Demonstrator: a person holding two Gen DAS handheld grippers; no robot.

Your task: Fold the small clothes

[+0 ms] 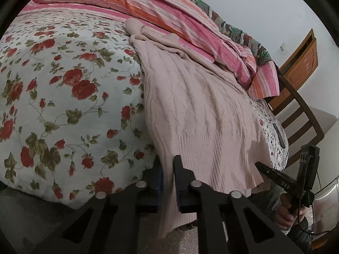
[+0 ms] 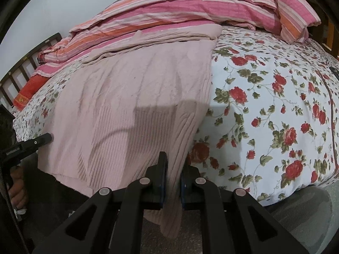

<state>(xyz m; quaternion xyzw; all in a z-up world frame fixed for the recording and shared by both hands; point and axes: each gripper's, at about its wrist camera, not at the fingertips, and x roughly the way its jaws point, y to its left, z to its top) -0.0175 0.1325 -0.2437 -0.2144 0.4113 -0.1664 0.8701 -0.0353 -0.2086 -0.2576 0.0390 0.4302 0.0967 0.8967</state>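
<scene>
A pale pink cable-knit sweater (image 1: 190,110) lies spread on a floral bed, its ribbed hem hanging over the near edge; it also shows in the right wrist view (image 2: 135,97). My left gripper (image 1: 168,169) is shut on the hem's left corner. My right gripper (image 2: 174,165) is shut on the hem's right corner. Each gripper shows in the other's view, the right one (image 1: 273,173) and the left one (image 2: 31,142), at the far side of the hem. A thinner pink garment (image 2: 161,36) lies across the sweater's top.
The floral quilt (image 1: 63,89) covers the bed. A striped pink and orange blanket (image 2: 180,6) is heaped at the back. A wooden chair (image 1: 300,110) and cabinet (image 1: 303,61) stand at the right. A wooden headboard (image 2: 27,63) is at the left.
</scene>
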